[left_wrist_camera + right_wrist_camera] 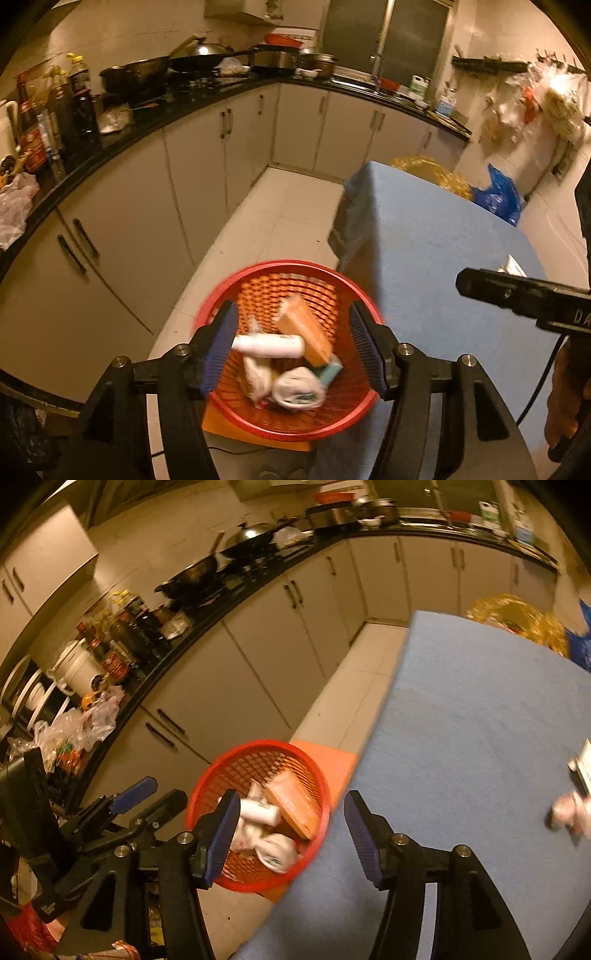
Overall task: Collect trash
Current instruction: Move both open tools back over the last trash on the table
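A red mesh basket [255,273] stands on the floor beside the blue-covered table [436,236]. It holds trash: an orange box [304,328], a white tube [269,345] and crumpled white wrappers [299,387]. My left gripper [293,345] is open and empty, above the basket. My right gripper [288,836] is open and empty, over the basket's right side and the table edge. The basket [236,760] and orange box [295,805] also show in the right wrist view. A pinkish crumpled piece [567,810] and a white item [583,766] lie on the table [480,738] at the far right.
An orange stool or board [332,760] sits under the basket. Kitchen cabinets [147,206] with a black counter of bottles, pans and bags run along the left. Yellow [432,170] and blue bags [498,195] lie behind the table. The left gripper [125,805] shows in the right wrist view.
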Available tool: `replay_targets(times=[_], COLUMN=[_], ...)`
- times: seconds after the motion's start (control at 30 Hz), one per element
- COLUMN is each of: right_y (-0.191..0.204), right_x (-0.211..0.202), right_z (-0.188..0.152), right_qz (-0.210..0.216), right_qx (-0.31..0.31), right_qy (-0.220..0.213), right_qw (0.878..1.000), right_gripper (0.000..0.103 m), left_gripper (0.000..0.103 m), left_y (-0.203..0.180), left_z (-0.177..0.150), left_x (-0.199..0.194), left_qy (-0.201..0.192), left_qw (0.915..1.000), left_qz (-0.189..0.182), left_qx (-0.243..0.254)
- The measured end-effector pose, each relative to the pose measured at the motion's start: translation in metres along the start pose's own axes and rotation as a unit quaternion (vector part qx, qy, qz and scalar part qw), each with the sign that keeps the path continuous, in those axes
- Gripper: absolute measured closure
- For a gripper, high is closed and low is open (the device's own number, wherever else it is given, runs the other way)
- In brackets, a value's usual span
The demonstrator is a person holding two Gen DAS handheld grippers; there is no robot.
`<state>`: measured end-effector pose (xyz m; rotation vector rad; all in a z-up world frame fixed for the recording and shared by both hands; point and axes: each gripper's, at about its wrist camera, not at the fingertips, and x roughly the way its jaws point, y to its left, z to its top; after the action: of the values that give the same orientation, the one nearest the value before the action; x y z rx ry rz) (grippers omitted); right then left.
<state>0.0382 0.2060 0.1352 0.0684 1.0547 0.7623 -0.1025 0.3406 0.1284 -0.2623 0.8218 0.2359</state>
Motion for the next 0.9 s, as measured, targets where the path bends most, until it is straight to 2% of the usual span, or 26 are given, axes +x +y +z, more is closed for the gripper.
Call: replay_targets(times=[0.23,0.6,0.77,0.9], right_y=[-0.052,-0.159,-0.215,-0.257], right_x=[-0.026,-0.105,-0.138,-0.15], right_z=[-0.036,-0.074,-0.077,-0.065], right_qz=[-0.025,-0.085,-0.127,-0.145], right_qx=[0.053,0.137,0.143,0.138], right_qy=[0.01,-0.029,-0.039,-0.04], right_qw=[0.998,0.986,0.981,0.979], right_gripper=[0.04,0.04,0.04,0.04], left_gripper=[0.042,0.038,0.038,0.038], left_y=[-0.064,-0.177,-0.221,-0.247], left_z=[-0.015,-0.029,-0.042,-0.05], left_x=[0.009,0.015,0.018,0.023], left_qy=[0.029,0.047,0.059,0.07], left_qw=[0.9969,0.9826,0.9769,0.9746], left_qz=[-0.04,-0.109,-0.126,-0.126], left_qx=[0.061,0.143,0.163,0.171])
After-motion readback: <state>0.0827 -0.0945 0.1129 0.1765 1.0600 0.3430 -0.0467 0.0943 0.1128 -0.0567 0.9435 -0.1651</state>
